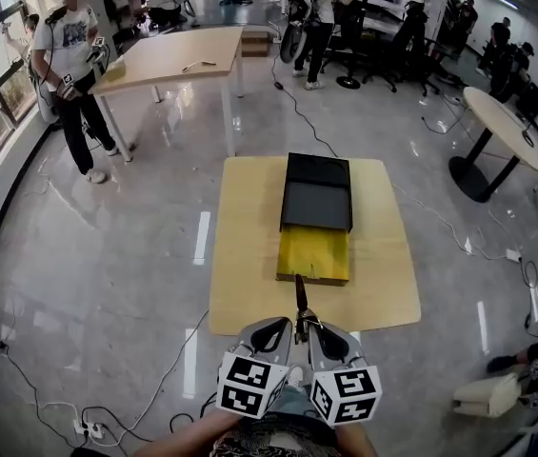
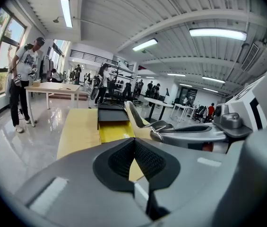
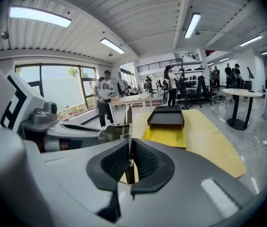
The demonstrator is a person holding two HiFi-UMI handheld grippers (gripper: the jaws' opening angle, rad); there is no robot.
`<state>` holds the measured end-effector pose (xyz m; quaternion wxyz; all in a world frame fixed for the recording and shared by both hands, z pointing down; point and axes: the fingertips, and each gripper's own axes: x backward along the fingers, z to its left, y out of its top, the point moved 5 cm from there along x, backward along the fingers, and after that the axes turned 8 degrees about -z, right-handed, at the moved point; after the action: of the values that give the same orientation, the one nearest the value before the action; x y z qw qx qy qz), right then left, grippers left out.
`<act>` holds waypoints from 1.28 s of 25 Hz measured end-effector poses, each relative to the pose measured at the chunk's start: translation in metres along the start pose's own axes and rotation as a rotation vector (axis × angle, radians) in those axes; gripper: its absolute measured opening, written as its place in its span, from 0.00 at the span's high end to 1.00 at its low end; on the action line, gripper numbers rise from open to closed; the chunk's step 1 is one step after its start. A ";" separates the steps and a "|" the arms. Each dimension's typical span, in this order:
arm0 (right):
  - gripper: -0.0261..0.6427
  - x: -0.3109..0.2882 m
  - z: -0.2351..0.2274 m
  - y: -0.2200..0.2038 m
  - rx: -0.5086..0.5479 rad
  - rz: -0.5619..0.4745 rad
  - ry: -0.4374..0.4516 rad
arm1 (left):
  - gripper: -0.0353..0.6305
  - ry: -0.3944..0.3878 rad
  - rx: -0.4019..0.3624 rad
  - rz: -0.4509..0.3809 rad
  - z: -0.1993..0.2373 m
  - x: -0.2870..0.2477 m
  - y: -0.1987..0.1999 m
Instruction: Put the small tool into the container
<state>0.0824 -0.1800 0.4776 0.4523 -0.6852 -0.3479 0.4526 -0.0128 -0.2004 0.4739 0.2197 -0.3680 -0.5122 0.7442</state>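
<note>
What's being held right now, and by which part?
The right gripper is shut on the small tool, pinching its near end; the rest sticks out past the jaws. The left gripper holds nothing.

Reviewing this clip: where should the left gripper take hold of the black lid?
Probably its left rim, from above, fingers astride it: the black lid lies flat with what looks like a raised rim, nearest the empty left gripper; the right gripper holds the small tool.
</note>
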 end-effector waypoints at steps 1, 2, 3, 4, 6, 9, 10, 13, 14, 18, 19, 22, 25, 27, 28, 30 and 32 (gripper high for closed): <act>0.95 -0.003 -0.008 0.002 0.009 0.004 0.008 | 0.94 0.008 0.001 0.001 -0.001 -0.007 0.001; 0.95 -0.005 -0.016 0.003 0.019 0.007 0.016 | 0.94 0.017 0.002 0.001 -0.004 -0.014 0.002; 0.95 -0.008 -0.024 0.005 0.029 0.011 0.026 | 0.94 0.028 0.003 0.002 -0.006 -0.021 0.004; 0.95 -0.011 -0.032 0.006 0.040 0.016 0.037 | 0.94 0.039 0.005 0.003 -0.008 -0.029 0.005; 0.95 -0.018 -0.050 0.011 0.064 0.026 0.057 | 0.94 0.060 0.009 0.002 -0.010 -0.045 0.009; 0.95 -0.029 -0.075 0.018 0.113 0.039 0.083 | 0.94 0.087 0.014 0.002 -0.015 -0.068 0.014; 0.95 -0.030 -0.082 0.019 0.136 0.044 0.093 | 0.94 0.097 0.014 0.003 -0.019 -0.074 0.015; 0.95 -0.035 -0.101 0.023 0.235 0.061 0.123 | 0.94 0.126 0.020 0.010 -0.026 -0.090 0.015; 0.95 -0.038 -0.106 0.026 0.272 0.066 0.134 | 0.94 0.135 0.022 0.012 -0.027 -0.095 0.017; 0.95 -0.044 -0.121 0.029 0.405 0.083 0.153 | 0.94 0.156 0.025 0.019 -0.033 -0.110 0.016; 0.95 -0.044 -0.126 0.026 0.430 0.089 0.155 | 0.94 0.158 0.024 0.018 -0.037 -0.113 0.015; 0.95 -0.046 -0.134 0.022 0.491 0.105 0.165 | 0.94 0.162 0.023 0.014 -0.042 -0.124 0.013; 0.95 -0.056 -0.136 0.025 0.535 0.120 0.171 | 0.94 0.164 0.026 0.011 -0.037 -0.132 0.019; 0.95 -0.066 -0.137 0.027 0.562 0.130 0.171 | 0.94 0.165 0.029 0.011 -0.029 -0.137 0.024; 0.95 -0.070 -0.137 0.027 0.573 0.136 0.170 | 0.94 0.166 0.030 0.012 -0.025 -0.139 0.025; 0.95 -0.080 -0.138 0.026 0.591 0.149 0.173 | 0.94 0.167 0.033 0.014 -0.017 -0.143 0.026; 0.95 -0.093 -0.139 0.025 0.627 0.164 0.173 | 0.94 0.168 0.035 0.016 -0.006 -0.149 0.027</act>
<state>0.1814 -0.3130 0.5080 0.6308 -0.5743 -0.0957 0.5128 0.0872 -0.3119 0.4956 0.2623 -0.4293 -0.4759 0.7214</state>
